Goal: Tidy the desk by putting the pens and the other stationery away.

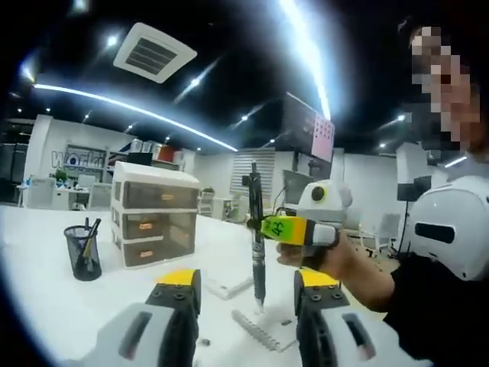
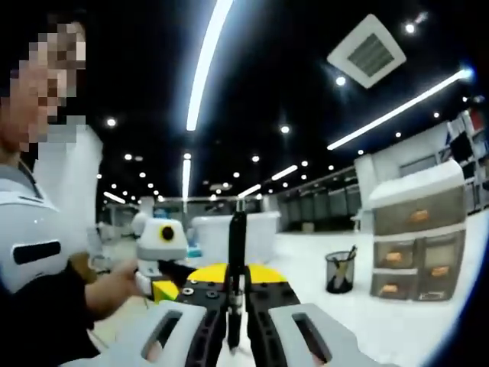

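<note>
Your right tool [image 2: 237, 321] is clamped on a black pen [image 2: 237, 252], upright at lower centre of the right gripper view. Your left tool [image 1: 248, 294] stands apart, holding nothing, low in its frame. On the white counter [image 1: 46, 252], a mesh pen cup [image 1: 82, 252] sits left of a drawer unit [image 1: 153, 214].

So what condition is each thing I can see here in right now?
Black pen: upright, clamped in the right gripper, tip down over the desk.
Left gripper: open, holding nothing.
Black mesh pen cup: standing upright, with pens inside.
Translucent drawer unit: all drawers shut.
White spiral notebook: lying flat on the white desk.
</note>
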{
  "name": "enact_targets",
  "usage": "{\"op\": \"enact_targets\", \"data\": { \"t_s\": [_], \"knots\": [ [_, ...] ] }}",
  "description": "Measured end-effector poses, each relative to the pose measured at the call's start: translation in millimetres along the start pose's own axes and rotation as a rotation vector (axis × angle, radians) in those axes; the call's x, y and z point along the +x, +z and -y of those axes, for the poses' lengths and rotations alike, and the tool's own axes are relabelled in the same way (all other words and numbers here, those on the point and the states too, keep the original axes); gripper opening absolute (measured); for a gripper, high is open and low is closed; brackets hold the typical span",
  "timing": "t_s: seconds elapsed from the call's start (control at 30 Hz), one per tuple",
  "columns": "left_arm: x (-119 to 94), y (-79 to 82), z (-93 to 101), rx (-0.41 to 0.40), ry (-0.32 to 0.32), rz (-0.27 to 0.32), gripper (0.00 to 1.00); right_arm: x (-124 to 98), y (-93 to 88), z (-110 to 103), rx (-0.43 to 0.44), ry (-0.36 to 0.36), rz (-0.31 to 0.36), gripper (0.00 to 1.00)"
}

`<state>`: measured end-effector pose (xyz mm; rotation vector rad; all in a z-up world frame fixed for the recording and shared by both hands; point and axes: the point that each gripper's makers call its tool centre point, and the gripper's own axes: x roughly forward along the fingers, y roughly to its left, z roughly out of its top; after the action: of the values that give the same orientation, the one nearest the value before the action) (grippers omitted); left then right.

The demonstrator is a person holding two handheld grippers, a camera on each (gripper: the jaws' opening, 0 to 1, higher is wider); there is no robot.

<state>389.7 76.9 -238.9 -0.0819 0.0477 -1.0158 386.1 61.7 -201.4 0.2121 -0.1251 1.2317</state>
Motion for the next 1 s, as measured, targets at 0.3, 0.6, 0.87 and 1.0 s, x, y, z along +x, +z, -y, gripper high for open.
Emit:
{"op": "enact_targets", "data": {
  "t_s": [0.3,0.6,0.87,1.0],
  "knots": [
    [7.7,-3.2,6.5,0.023,-0.025,-0.009,0.36,3.4,-7.2,-9.2,0.005,0.023,0.003,0.06],
    [6.5,-5.9,2.3,0.03,-0.01,-0.016,0.26,5.3,-12.9,-14.3,-0.017,0.034,-0.016,0.06],
    [6.5,-7.4,5.2,0.013,-0.03,-0.014,0.19,5.8,-17.6,-17.8,-0.016,0.039,-0.026,0.06],
    [8.6,-11.1,12.1,0.038,-0.063,-0.03,0.11,5.6,-21.9,-18.7,-0.021,0.04,-0.04,0.06]
  ]
}}
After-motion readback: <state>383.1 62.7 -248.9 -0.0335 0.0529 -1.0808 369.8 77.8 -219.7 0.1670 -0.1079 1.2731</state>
